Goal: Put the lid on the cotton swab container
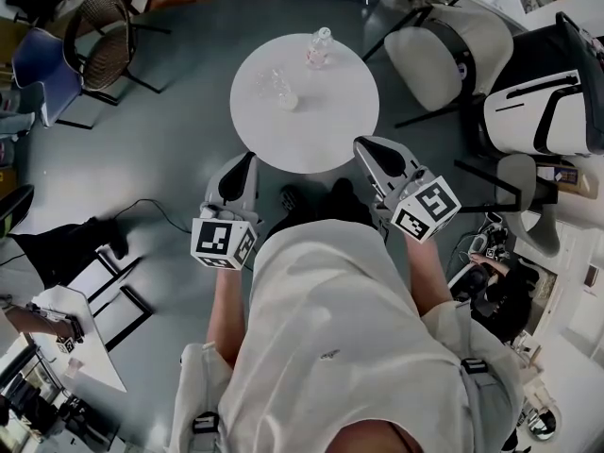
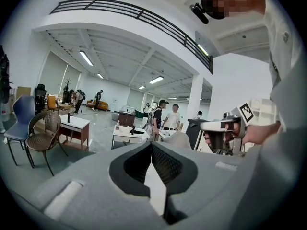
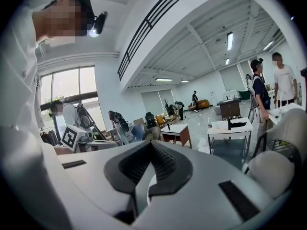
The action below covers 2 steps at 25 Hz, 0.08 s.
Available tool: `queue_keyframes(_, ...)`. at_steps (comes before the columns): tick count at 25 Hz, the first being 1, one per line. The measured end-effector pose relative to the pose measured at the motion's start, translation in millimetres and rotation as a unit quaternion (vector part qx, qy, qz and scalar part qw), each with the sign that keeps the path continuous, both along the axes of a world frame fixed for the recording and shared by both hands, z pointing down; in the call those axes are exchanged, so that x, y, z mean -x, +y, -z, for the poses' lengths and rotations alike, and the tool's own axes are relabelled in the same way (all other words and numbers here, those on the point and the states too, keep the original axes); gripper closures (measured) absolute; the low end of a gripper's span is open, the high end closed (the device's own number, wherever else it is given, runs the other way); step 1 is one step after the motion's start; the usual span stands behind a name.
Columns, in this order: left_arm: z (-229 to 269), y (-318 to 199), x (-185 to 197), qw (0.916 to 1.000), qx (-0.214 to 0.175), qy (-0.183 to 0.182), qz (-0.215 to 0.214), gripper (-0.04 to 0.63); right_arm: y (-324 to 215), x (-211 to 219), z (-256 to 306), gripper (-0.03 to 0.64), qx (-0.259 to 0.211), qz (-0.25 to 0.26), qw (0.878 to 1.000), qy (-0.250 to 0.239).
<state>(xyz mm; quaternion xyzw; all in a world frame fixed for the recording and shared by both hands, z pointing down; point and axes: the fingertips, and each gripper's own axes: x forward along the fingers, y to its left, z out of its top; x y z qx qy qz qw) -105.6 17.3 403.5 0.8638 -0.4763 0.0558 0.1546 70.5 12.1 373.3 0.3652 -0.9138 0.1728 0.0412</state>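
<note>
In the head view a round white worktop (image 1: 321, 135) stands in the upper middle of the frame on a grey floor. A small clear container (image 1: 285, 94) sits on it, a little left of the worktop's centre. A second clear, bottle-like item (image 1: 319, 47) stands near the rim at the top, well apart from the container. The items are too small to tell which piece is the lid.

The left claw (image 1: 249, 159) hangs just below the worktop's lower left edge. The right claw (image 1: 364, 143) hangs at its lower right edge. Neither touches anything on the worktop. Each gripper view shows that claw's jaws closed together with nothing between them.

A wicker chair (image 1: 102, 28) stands in the upper left and a white chair (image 1: 444, 50) in the upper right.
</note>
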Motion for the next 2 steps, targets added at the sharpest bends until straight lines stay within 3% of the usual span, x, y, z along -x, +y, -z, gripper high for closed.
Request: queue_keyframes(2,-1.9,3.2,-2.7,1.0,0.001,-0.001,-0.002,0.584,2.1,-2.5,-1.7,0.61,0.001,-0.001,1.0,0.002)
